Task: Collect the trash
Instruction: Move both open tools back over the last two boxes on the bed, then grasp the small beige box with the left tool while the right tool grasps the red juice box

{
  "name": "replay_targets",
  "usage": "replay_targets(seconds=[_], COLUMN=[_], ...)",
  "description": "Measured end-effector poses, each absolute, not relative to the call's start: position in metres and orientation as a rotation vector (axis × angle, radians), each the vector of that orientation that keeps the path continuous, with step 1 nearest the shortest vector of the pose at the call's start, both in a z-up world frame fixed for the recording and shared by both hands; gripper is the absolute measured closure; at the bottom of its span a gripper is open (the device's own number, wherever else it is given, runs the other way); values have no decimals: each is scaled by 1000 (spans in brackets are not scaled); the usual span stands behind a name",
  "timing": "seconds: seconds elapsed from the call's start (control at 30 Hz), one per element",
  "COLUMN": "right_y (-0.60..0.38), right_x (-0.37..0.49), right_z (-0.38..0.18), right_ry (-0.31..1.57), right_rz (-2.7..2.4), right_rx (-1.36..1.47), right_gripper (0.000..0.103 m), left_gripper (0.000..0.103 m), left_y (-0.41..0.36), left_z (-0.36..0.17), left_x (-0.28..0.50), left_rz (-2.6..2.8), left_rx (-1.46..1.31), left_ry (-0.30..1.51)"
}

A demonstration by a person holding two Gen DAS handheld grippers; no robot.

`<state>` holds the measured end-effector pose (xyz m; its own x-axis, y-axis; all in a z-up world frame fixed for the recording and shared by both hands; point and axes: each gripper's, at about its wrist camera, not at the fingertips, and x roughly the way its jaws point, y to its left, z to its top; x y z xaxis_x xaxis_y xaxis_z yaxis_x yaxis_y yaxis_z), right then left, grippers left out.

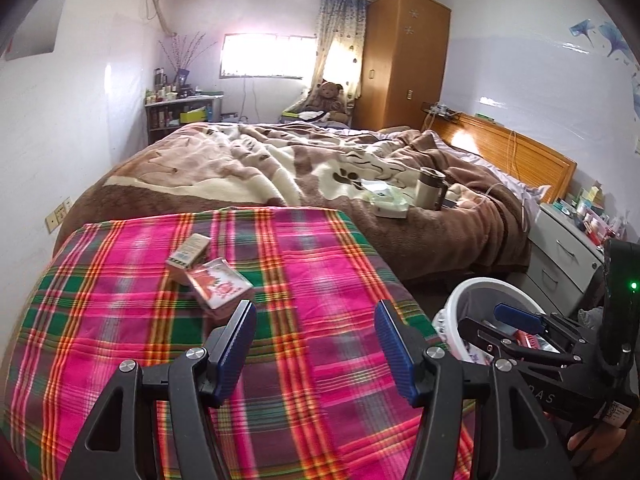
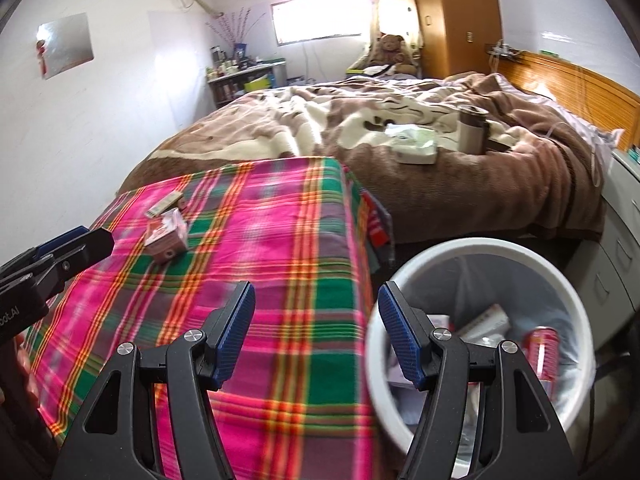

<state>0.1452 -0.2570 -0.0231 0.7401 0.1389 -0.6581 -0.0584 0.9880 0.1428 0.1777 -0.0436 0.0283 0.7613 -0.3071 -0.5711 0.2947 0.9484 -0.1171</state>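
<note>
On the plaid cloth (image 1: 304, 320) lie two cartons (image 1: 218, 284), both grippers empty.

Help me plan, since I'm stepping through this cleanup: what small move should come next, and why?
Probably ease the left gripper forward and a little left toward the pink carton. Both grippers are open and empty, the white bin already holds trash, and two cartons are left on the plaid cloth. The pink one lies just ahead of the left gripper, nearer than the tan box.

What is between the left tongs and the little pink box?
Only bare plaid cloth. In the left wrist view, the open left tongs sit just short of the pink box, nothing in between.
</note>
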Motion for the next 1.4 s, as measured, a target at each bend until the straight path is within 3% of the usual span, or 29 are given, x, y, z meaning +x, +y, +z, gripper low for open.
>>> replay_targets(seconds=[0.63, 0.9, 0.97, 1.4], right_y=[-159, -121, -111, -98], right_x=[200, 223, 229, 264], right_z=[-37, -46, -51, -66], right_ry=[803, 809, 826, 871], right_rz=[316, 383, 406, 356], right_rx=[43, -40, -63, -125], right_gripper=[36, 33, 24, 27], left_gripper=[42, 42, 42, 42], left_y=[71, 88, 90, 90], left_z=[10, -1, -3, -25], left_x=[234, 270, 279, 331], left_rz=[-140, -160, -153, -201], left_rx=[-85, -83, -76, -62], left_ry=[660, 697, 703, 761])
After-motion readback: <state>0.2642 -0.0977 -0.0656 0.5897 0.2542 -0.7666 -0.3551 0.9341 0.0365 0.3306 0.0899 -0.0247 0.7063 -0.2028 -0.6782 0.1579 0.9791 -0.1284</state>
